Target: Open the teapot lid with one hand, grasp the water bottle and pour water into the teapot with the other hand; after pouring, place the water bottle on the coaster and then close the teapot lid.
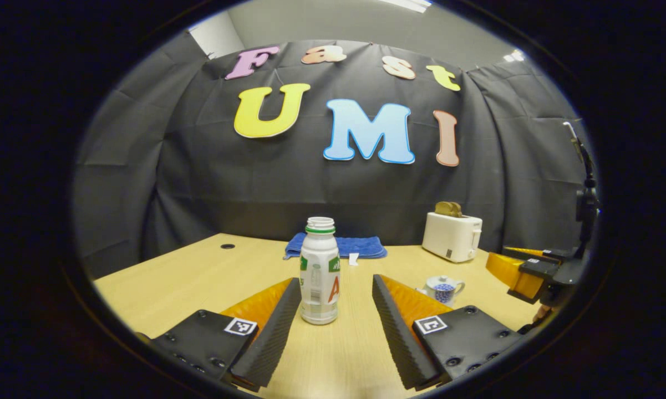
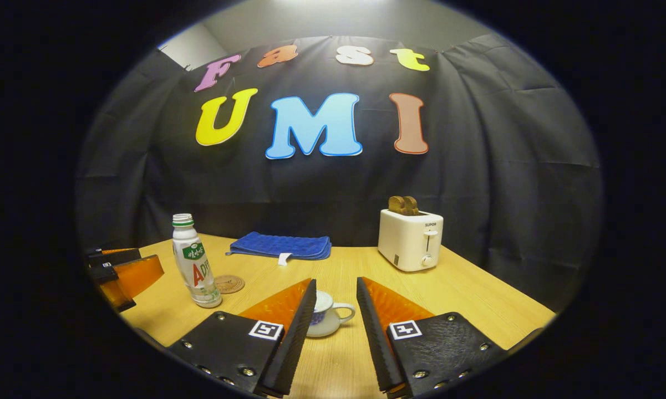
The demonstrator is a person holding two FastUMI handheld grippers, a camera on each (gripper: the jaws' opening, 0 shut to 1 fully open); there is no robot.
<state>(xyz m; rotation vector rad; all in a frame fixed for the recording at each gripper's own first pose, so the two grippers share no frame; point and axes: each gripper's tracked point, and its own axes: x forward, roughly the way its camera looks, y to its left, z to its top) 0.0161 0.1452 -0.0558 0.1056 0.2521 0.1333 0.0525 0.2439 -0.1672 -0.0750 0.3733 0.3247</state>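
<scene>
A white water bottle (image 1: pixel 319 271) with a green ring at its neck stands upright on the wooden table, between the fingers of my open left gripper (image 1: pixel 336 280). It is close to the left finger and apart from the right one. The small white and blue teapot (image 2: pixel 324 316), with its lid on, sits between the tips of my open right gripper (image 2: pixel 336 281), touched by neither finger. In the right gripper view the bottle (image 2: pixel 195 260) stands at the left, beside a round brown coaster (image 2: pixel 229 284). The teapot (image 1: pixel 443 288) lies to the bottle's right.
A white toaster (image 2: pixel 410 238) holding toast stands at the back right of the table (image 2: pixel 466 288). A folded blue cloth (image 2: pixel 280 245) lies at the back middle. The right gripper (image 1: pixel 507 263) reaches in from the right edge; the left gripper (image 2: pixel 127 271) reaches in from the left edge.
</scene>
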